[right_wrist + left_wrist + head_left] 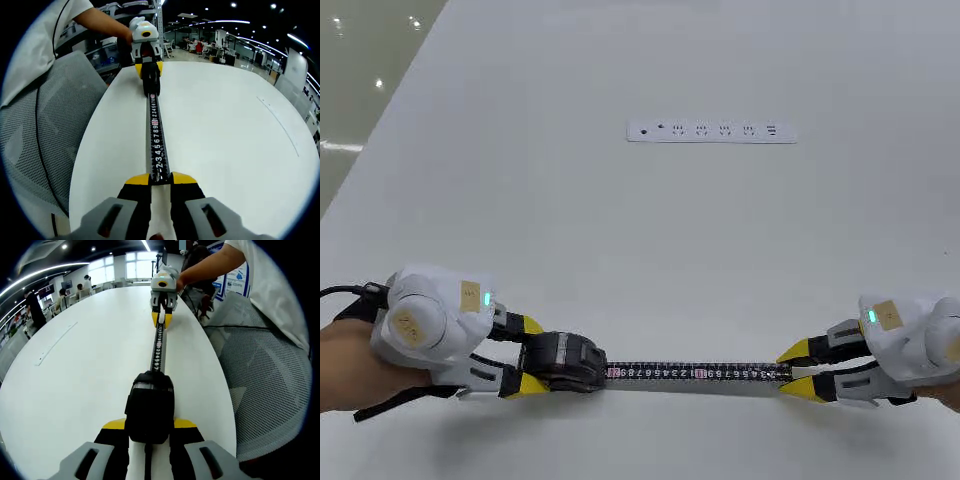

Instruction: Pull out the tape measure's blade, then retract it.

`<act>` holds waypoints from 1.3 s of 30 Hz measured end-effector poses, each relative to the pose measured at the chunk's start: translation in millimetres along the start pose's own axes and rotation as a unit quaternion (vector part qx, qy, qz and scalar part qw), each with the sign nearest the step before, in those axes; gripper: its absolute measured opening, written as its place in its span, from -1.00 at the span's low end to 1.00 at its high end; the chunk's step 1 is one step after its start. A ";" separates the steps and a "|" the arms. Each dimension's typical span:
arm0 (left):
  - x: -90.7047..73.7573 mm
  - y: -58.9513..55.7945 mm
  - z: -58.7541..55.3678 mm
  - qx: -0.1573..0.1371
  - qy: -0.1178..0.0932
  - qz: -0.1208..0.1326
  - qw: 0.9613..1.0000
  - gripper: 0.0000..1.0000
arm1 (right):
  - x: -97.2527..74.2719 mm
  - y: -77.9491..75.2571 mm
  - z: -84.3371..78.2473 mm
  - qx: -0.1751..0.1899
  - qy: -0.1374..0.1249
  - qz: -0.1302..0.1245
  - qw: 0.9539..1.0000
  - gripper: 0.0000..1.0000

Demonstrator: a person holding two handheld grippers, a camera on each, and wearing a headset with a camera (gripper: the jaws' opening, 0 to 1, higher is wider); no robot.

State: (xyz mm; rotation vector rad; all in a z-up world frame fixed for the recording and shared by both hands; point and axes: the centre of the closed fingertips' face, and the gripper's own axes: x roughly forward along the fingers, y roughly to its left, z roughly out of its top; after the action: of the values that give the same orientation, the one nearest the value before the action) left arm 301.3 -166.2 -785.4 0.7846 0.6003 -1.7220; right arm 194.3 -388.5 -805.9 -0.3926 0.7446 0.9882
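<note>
The black tape measure case (565,362) lies low on the white table, and my left gripper (528,355) is shut on it. In the left gripper view the case (149,406) sits between the yellow fingertips. From the case the numbered blade (695,373) stretches to the right, flat along the table. My right gripper (798,369) is shut on the blade's free end. In the right gripper view the blade (156,141) runs from my right gripper (160,178) away to the case (151,79) in the other gripper.
A white power strip (710,131) lies flat further back on the table (620,220). The table's left edge borders a glossy floor (360,70). A mesh chair (260,375) stands beside the table. People sit at desks in the far background.
</note>
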 end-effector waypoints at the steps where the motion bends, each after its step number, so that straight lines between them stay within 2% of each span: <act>1: -0.2 -0.1 -0.1 0.000 0.001 0.000 1.000 -0.45 | -1.9 0.1 -1.9 0.000 0.002 0.000 1.000 -0.78; 13: 0.7 0.1 1.6 0.000 0.001 -0.001 1.000 -0.45 | -18.6 -4.4 -24.4 0.012 0.018 -0.009 1.000 -0.78; 24: 1.9 0.2 3.3 -0.002 0.002 0.002 1.000 -0.44 | -13.8 -3.3 -28.7 0.017 0.022 -0.015 1.000 -0.76; 28: 2.1 0.2 3.9 -0.003 -0.001 0.007 1.000 -0.44 | -13.1 -1.4 -27.2 0.029 0.012 -0.015 0.999 -0.76; 39: 2.4 1.1 3.6 -0.017 -0.001 0.019 1.000 -0.42 | -13.9 -1.1 -25.5 0.033 0.003 -0.025 0.999 -0.72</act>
State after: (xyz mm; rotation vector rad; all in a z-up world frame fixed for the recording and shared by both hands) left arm 301.2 -170.6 -784.9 0.7656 0.6074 -1.6732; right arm 180.7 -413.1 -813.6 -0.3562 0.7667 0.9134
